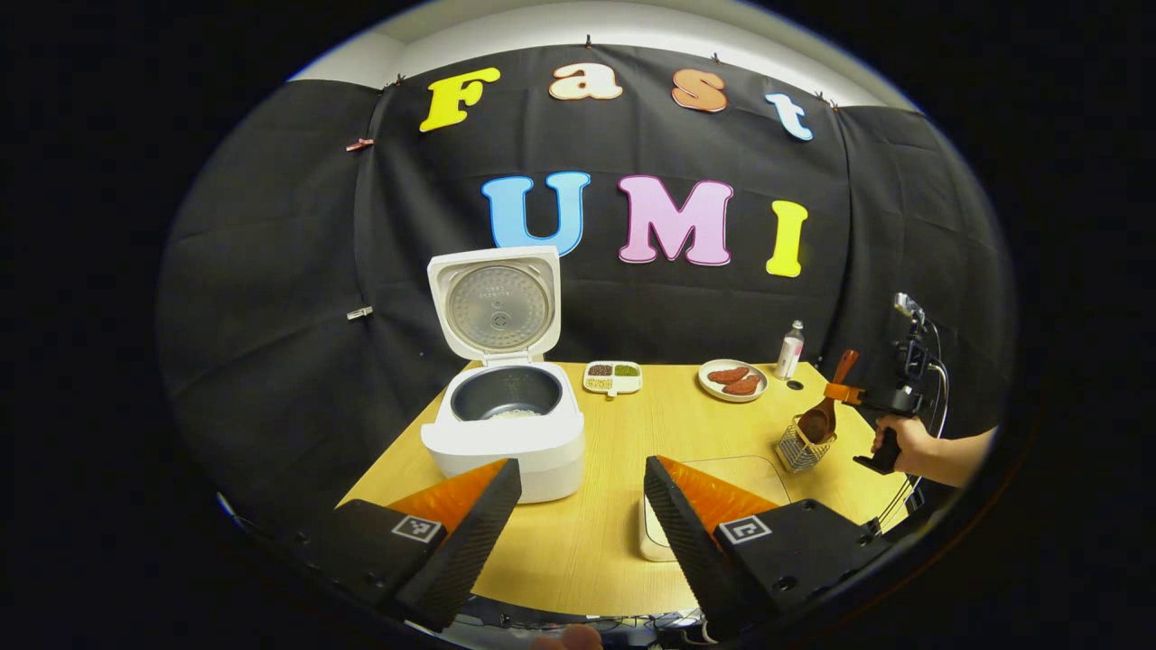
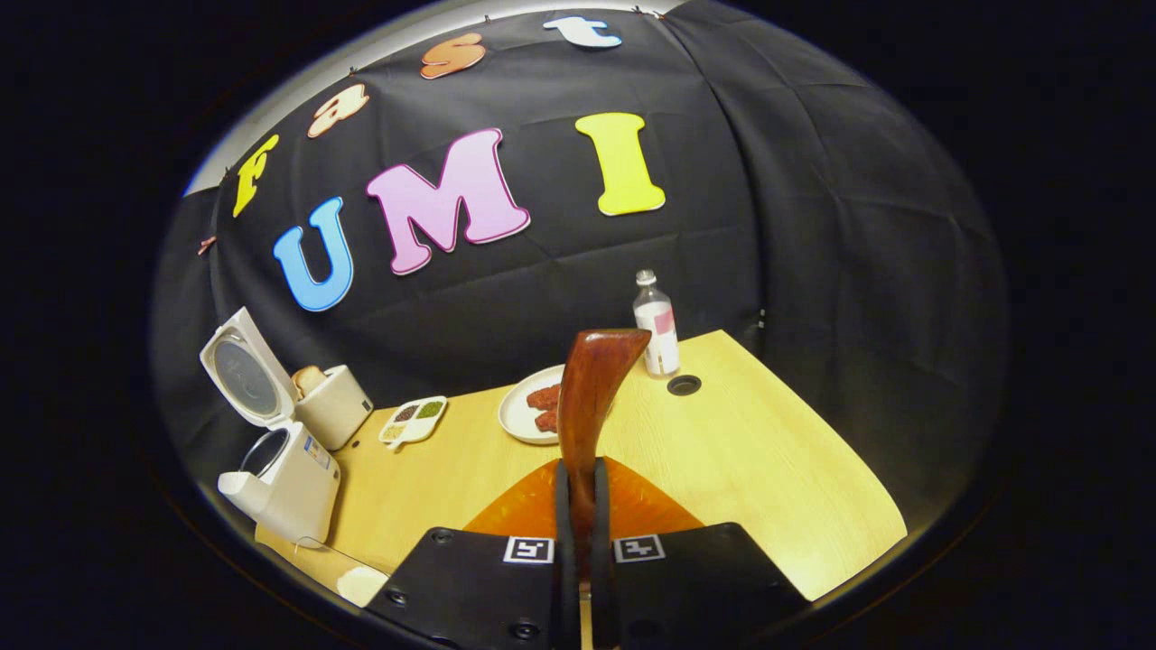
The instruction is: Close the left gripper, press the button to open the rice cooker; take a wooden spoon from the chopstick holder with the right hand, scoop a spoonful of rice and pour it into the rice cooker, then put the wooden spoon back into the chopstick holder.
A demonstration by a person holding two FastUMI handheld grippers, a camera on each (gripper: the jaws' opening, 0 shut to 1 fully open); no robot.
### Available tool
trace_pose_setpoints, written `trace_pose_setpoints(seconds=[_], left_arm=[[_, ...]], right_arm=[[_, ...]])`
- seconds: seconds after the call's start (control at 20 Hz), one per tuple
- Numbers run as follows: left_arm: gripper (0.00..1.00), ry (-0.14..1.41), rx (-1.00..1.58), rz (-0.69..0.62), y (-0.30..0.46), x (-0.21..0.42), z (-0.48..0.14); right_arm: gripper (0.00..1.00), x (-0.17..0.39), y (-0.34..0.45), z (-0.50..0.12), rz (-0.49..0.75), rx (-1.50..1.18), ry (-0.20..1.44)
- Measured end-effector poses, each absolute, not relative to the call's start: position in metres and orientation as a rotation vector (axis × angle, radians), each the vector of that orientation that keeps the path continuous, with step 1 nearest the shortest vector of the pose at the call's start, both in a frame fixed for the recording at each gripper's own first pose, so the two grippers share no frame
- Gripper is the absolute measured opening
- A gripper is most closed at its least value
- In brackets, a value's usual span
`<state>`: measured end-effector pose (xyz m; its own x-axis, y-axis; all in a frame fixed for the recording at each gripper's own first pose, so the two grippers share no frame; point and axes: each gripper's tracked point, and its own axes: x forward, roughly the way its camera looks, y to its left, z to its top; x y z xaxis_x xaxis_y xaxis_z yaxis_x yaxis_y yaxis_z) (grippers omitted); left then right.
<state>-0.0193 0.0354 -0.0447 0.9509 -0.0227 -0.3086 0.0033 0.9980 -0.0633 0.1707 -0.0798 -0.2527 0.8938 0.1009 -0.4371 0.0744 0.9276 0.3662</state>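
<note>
Two fingers of our right gripper (image 2: 578, 506) squeeze wooden spoon (image 2: 591, 388) handle; bowl sits in chopstick holder (image 1: 802, 444) near tabletop's right edge. Spoon hard, light, smooth. Left gripper (image 1: 582, 506) open.

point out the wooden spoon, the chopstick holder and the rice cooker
wooden spoon (image 2: 589, 397), right gripper view, middle of the handle
chopstick holder (image 1: 798, 449), left gripper view, wire basket side
rice cooker (image 1: 506, 444), left gripper view, white front rim
</note>
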Motion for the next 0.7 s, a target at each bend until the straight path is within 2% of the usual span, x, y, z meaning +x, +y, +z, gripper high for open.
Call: trace_pose_setpoints(seconds=[0.25, 0.45, 0.55, 0.6, 0.65, 0.7], left_arm=[[0.95, 0.326, -0.059, 0.003, 0.04, -0.018, -0.045], [0.95, 0.323, -0.061, 0.008, 0.042, -0.015, -0.043], [0.95, 0.317, -0.066, 0.007, 0.042, -0.012, -0.042], [0.95, 0.307, -0.065, 0.007, 0.043, -0.01, -0.039], [0.95, 0.297, -0.065, 0.008, 0.045, -0.008, -0.035], [0.95, 0.286, -0.065, 0.009, 0.047, -0.005, -0.031]], right_arm=[[0.1, 0.17, -0.075, -0.277, 0.016, 0.38, 0.511], [0.16, 0.165, -0.083, -0.279, 0.009, 0.399, 0.534], [0.23, 0.163, -0.09, -0.277, -0.008, 0.413, 0.537], [0.21, 0.158, -0.094, -0.275, -0.013, 0.43, 0.545], [0.27, 0.155, -0.096, -0.274, -0.014, 0.44, 0.549], [0.44, 0.152, -0.1, -0.271, -0.016, 0.44, 0.548]])
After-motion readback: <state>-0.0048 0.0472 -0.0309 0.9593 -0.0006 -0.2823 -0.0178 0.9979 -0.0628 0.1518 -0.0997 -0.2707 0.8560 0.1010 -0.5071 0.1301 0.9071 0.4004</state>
